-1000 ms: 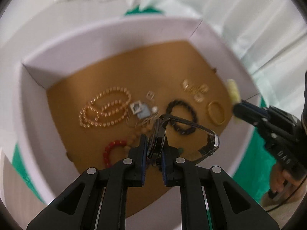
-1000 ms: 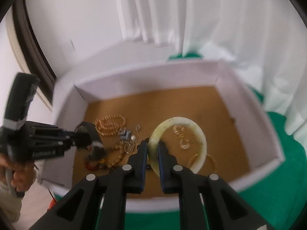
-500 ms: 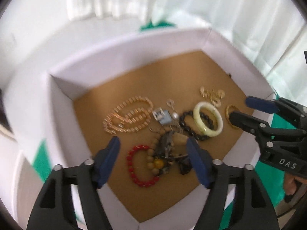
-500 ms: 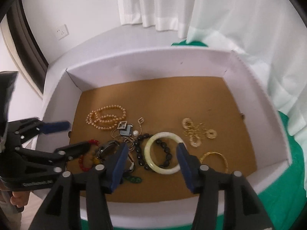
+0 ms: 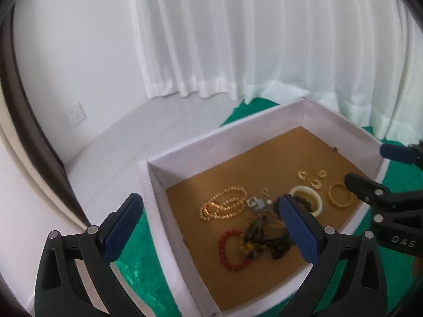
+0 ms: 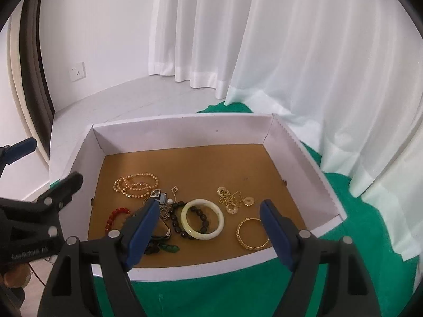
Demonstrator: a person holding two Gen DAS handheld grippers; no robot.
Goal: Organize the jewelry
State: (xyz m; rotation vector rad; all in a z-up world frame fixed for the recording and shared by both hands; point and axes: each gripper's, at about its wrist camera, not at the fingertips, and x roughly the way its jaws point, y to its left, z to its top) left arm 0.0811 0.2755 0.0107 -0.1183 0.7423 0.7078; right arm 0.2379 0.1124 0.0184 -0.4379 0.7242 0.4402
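Above the white-walled, brown-floored cardboard box (image 6: 182,132), both the left gripper (image 5: 211,227) and right gripper (image 6: 208,227) are held with jaws just opened and empty, the pale jade bangle (image 6: 202,222) lying released inside, so another loose piece must be sought next.

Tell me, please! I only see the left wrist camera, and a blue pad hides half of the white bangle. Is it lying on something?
Observer: Yes. The right wrist view shows the whole pale bangle lying flat across a black bead bracelet.
Operator: Is anything else hidden behind that pad?
Observer: Yes, some green beads lie just inside the front wall of the box, beside the dark tangle.
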